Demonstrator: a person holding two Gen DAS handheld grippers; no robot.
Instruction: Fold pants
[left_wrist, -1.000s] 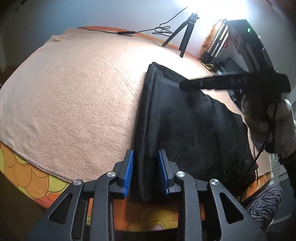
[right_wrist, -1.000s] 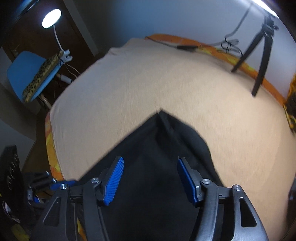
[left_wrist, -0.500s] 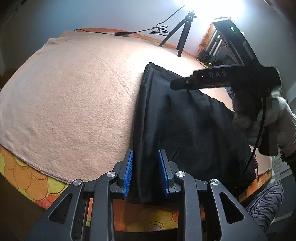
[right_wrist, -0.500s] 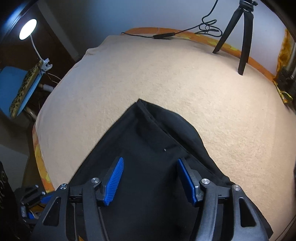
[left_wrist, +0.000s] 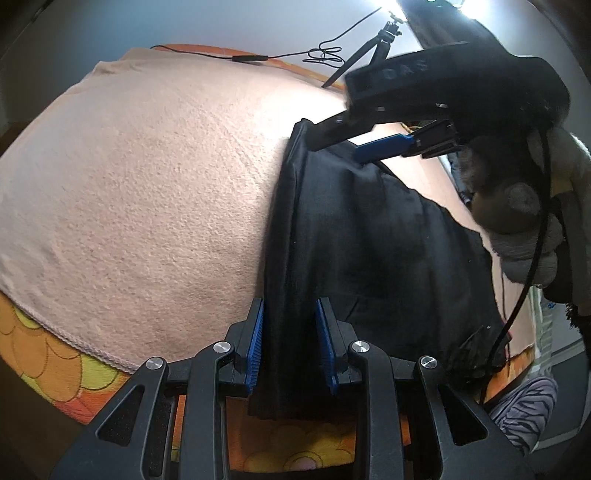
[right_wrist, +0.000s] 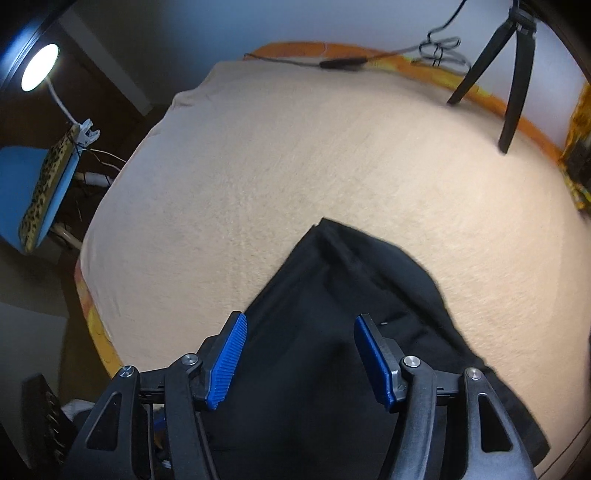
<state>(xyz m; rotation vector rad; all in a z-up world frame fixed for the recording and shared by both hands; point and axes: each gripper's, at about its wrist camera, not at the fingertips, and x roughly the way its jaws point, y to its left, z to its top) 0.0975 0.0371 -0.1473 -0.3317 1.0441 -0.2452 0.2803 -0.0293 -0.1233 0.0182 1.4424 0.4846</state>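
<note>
Black pants (left_wrist: 369, 251) lie folded on a peach blanket (left_wrist: 147, 184), with one corner pointing away in the right wrist view (right_wrist: 332, 295). My left gripper (left_wrist: 290, 343) is at the near edge of the bed. Its blue pads press a thick folded edge of the pants from both sides. My right gripper (right_wrist: 300, 321) hangs open just above the pants near their far corner, with nothing pinched between its blue pads. In the left wrist view the right gripper (left_wrist: 334, 147) reaches in from the right, held by a gloved hand (left_wrist: 517, 229).
The blanket covers an orange flowered sheet (left_wrist: 55, 350). A small black tripod (right_wrist: 513, 74) and a black cable (right_wrist: 340, 62) are at the far edge of the bed. A lit lamp (right_wrist: 38, 66) and a blue chair (right_wrist: 22, 173) stand off to the left.
The right gripper has swung across the pants toward their far corner and rolled, still open. The left gripper has kept its hold and its place.
</note>
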